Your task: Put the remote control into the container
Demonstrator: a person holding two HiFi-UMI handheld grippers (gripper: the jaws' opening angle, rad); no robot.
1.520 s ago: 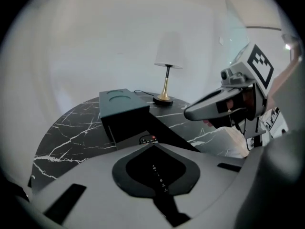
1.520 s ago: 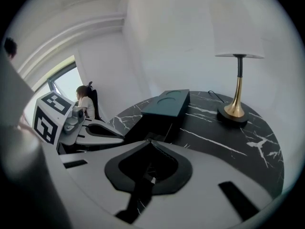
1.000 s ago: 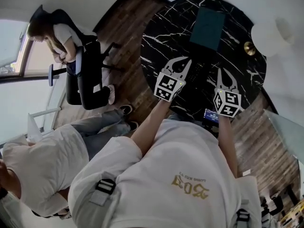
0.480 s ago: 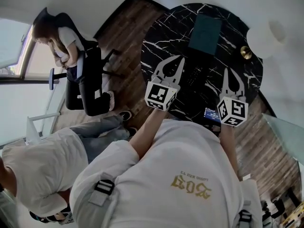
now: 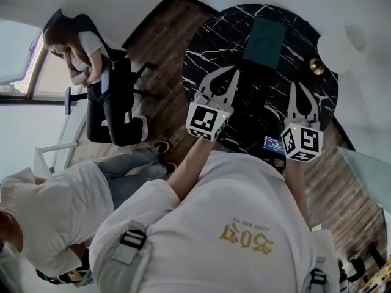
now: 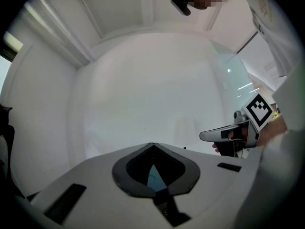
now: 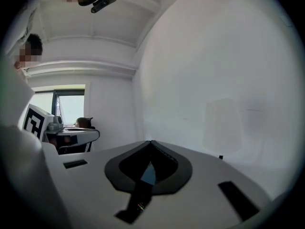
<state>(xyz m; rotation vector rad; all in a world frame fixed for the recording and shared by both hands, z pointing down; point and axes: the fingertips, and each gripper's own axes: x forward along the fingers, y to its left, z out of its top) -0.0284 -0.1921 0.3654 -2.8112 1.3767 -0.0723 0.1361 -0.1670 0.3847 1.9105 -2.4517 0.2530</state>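
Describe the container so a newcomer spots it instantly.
Start at the round black marble table with white veins. At its far side from the person lies the container, a plain rectangle. It alone is dark teal; the small disc beside it is gold, and the remote control nearer the person is black.

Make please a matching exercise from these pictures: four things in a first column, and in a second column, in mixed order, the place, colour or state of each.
Column A
1. container
2. remote control
3. gold-coloured round thing
4. left gripper

Column B
a. shut, with nothing between its jaws
b. dark green, on the far part of the table
c. close to the table's right edge in the head view
d. black, lying about the middle of the table

Pairs: 1-b, 2-d, 3-c, 4-a
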